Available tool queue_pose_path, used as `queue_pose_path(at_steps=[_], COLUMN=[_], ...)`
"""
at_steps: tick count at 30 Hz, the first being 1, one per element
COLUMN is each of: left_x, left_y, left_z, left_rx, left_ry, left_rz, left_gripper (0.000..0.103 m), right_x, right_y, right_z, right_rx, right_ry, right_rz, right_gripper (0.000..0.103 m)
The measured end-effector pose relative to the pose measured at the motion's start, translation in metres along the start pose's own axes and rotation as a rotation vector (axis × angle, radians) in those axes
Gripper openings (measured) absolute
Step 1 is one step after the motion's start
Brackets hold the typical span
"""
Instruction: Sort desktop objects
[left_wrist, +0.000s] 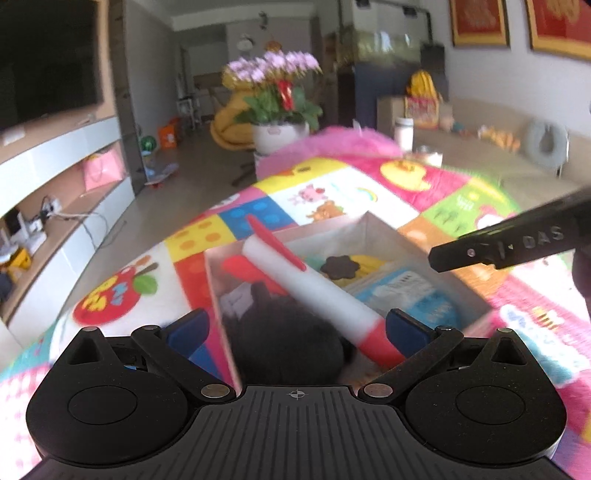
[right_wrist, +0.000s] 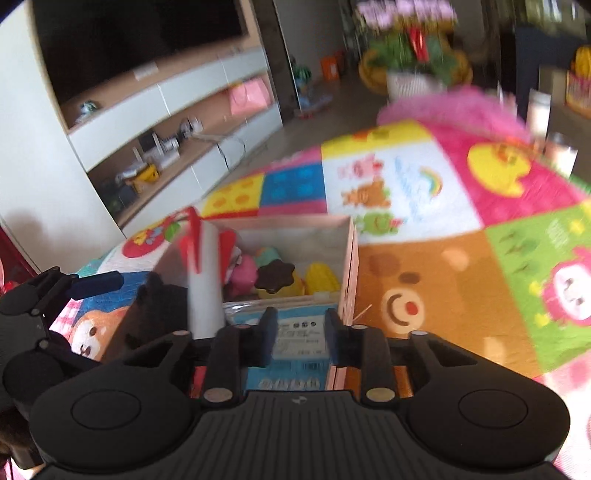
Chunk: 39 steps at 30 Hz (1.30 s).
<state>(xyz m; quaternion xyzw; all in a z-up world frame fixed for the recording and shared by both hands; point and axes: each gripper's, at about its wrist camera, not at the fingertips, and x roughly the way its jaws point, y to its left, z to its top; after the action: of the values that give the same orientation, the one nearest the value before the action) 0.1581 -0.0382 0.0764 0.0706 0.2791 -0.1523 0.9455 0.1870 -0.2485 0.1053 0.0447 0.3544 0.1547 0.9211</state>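
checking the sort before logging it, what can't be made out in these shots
- Left wrist view: the dark object in the box; blurred, half behind the pen.
- Right wrist view: print on the blue packet; blurred, cut by the right hand-held gripper.
- Both views: whether the pen touches the left hand-held gripper; motion blur.

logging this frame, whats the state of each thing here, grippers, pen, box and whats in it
left gripper: open, wide, above the box
pen: red and white, tilted over the box, between the open fingers; grip unclear
box: open top, on the mat
toys: lying inside the box
blue packet: flat inside the box
right gripper: open, nothing held
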Motion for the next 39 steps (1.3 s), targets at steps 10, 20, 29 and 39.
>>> queue_pose_path(at_steps=[10,20,29,39], left_x=[-0.100,-0.126,-0.078,-0.059], left_y=[-0.014,-0.023,-0.027,-0.022], left_z=[-0.099,-0.140,-0.129,-0.129], left_rx=[-0.143,-0.209,-0.212,-0.238], left_ry=[0.027,0.025,0.044,0.126], left_rz=[0.032,0.103,0.247,0.279], left_gripper=[0.103,0.103,0.103,0.103], right_x=[-0.088,-0.093,-0.035,-0.021], right_y=[0.041,0.066,0.068,0.050], right_z=[-0.112,-0.188,-0.163,-0.161], right_rx=[0.000,-0.006,-0.128,-0.049], right_ry=[-0.123,-0.029,0.017,-0.019], right_rz=[-0.053,-0.136,-0.238,-0.182], right_gripper=[0.103,0.103,0.103,0.103])
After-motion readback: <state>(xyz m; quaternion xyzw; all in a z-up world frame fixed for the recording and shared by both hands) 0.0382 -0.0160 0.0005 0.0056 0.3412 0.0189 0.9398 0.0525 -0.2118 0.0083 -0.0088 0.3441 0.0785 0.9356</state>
